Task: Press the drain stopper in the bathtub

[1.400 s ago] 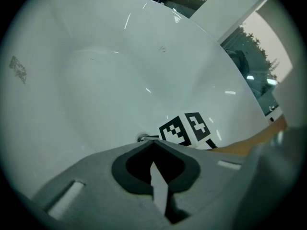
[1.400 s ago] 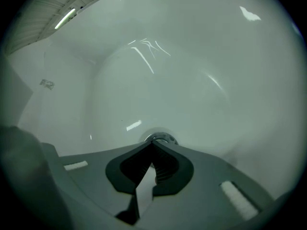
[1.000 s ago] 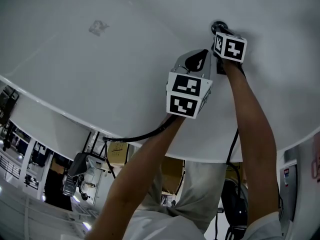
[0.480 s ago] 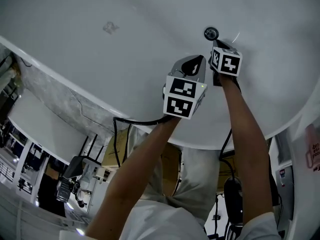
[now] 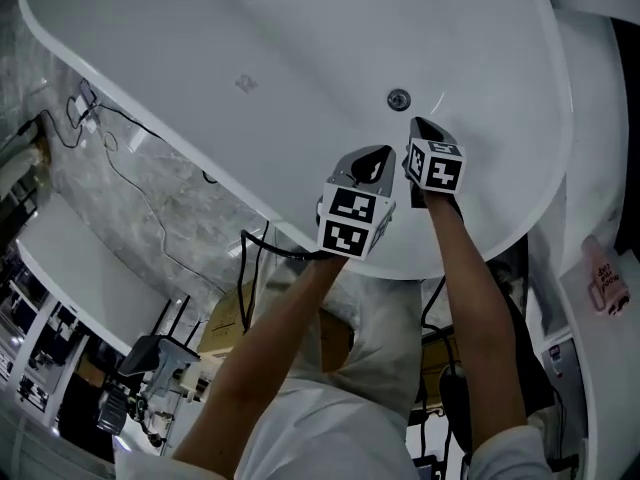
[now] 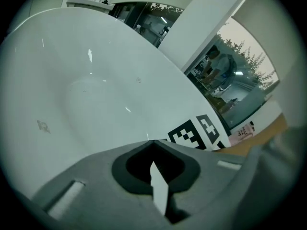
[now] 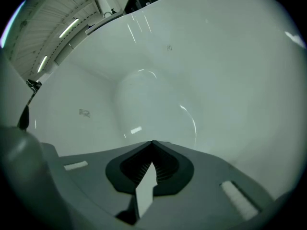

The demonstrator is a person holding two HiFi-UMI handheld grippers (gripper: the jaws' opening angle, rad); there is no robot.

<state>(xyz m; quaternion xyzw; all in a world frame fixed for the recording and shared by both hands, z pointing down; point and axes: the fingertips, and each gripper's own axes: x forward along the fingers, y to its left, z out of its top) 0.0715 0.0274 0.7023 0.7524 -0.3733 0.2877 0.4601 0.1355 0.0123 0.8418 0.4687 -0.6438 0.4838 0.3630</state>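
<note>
Both grippers had drawn back from the drain stopper (image 5: 398, 99) on the bathtub (image 5: 300, 38) floor in the head view, the right gripper (image 5: 417, 126) just short of it, the left gripper (image 5: 378, 156) farther off. The left gripper view showed jaws together on nothing; so did the right gripper view.

Left gripper (image 5: 384, 154) and right gripper (image 5: 416, 125) over white bathtub (image 5: 300, 28), right one near drain stopper (image 5: 399, 99)
</note>
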